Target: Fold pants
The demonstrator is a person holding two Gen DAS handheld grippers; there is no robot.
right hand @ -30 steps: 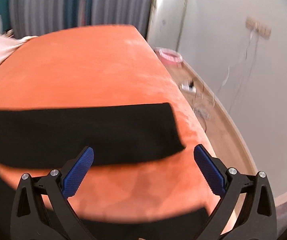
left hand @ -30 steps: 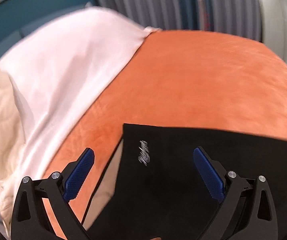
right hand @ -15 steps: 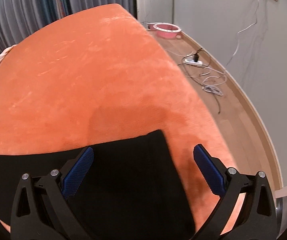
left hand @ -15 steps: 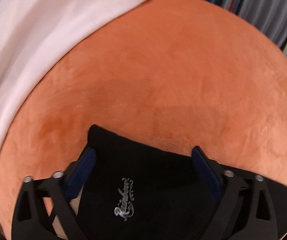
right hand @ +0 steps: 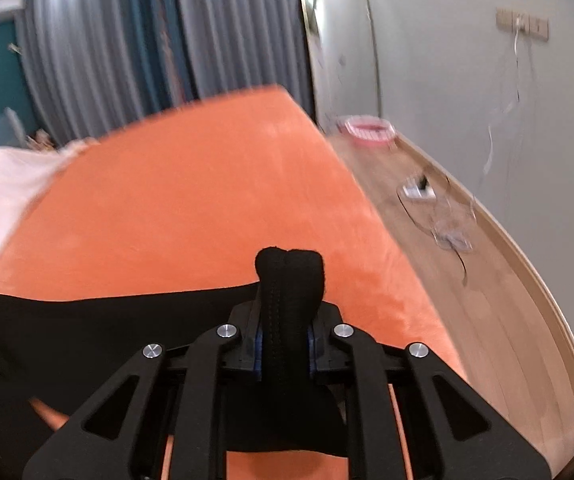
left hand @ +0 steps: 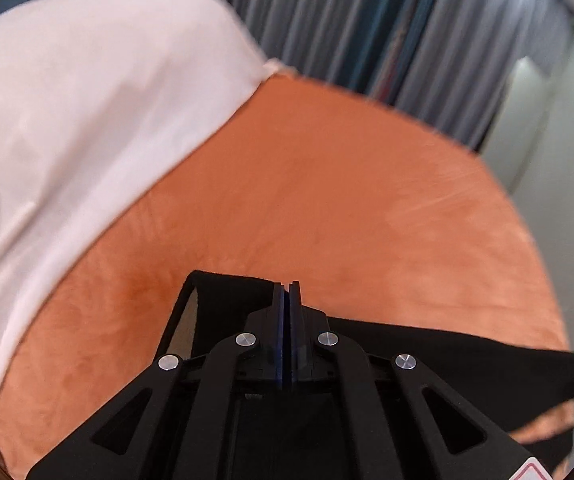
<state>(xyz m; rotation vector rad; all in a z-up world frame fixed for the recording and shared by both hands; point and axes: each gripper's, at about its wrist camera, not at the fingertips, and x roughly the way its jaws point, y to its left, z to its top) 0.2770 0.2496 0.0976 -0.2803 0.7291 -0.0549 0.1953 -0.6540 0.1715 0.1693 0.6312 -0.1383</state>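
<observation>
Two corners of the black pants (left hand: 427, 344) pinched above the near part of the orange bed (left hand: 327, 200), left hand-held gripper (left hand: 286, 292) clamped on thin fabric, right hand-held gripper (right hand: 287, 312) closing on a bunched hem, apparently to keep the edge taut for folding.

Orange bed (left hand: 327, 208); black pants (right hand: 87, 332), white sheet (left hand: 87, 100) on it

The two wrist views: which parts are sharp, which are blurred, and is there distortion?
Left wrist view: the left gripper is sharp, while the white sheet and curtains are smeared. Right wrist view: the right gripper, its jaws closing on the black pants, is sharp; floor cables are blurred. In both, fisheye bends the orange bed edges.
</observation>
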